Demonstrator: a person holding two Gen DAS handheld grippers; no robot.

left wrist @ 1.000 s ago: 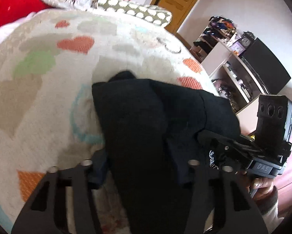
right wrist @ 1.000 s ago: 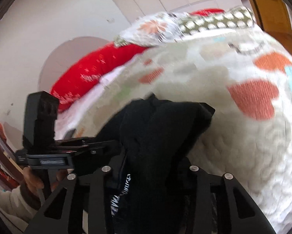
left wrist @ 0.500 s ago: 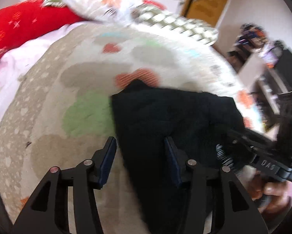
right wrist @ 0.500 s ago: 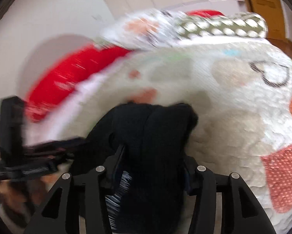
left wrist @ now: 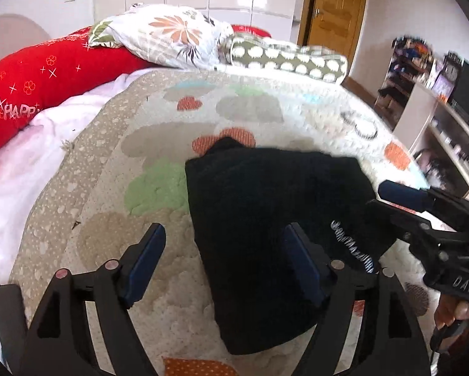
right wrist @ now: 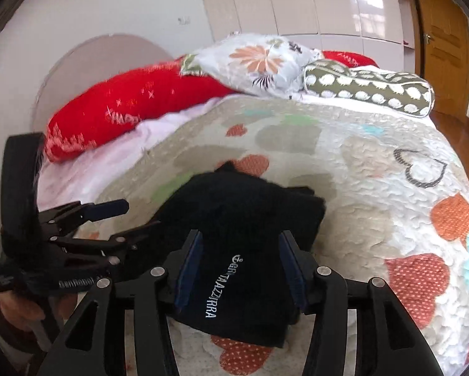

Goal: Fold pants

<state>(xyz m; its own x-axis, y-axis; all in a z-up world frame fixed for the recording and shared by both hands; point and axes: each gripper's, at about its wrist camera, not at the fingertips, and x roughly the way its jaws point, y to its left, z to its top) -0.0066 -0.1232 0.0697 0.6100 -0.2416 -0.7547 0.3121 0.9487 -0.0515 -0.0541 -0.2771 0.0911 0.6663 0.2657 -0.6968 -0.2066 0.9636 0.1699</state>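
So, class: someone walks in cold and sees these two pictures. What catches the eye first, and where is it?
The folded black pants lie mid-bed on the heart-patterned quilt, white lettering near the edge closest to the cameras. Behind them, by the headboard, a long red pillow lies beside a floral pillow.

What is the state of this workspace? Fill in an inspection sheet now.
Surface: heart-patterned quilt on a bed.
Job's things: black pants, folded into a compact stack, lying on the quilt.
Clutter: red bolster, floral pillow, spotted bolster at the head end.
Grippers: left gripper open, jaws just been opening, astride the stack's edge; right gripper open, jaws just been opening, pants between them.
Cables: nothing seen.
Surroundings: wooden door, cluttered shelf unit.
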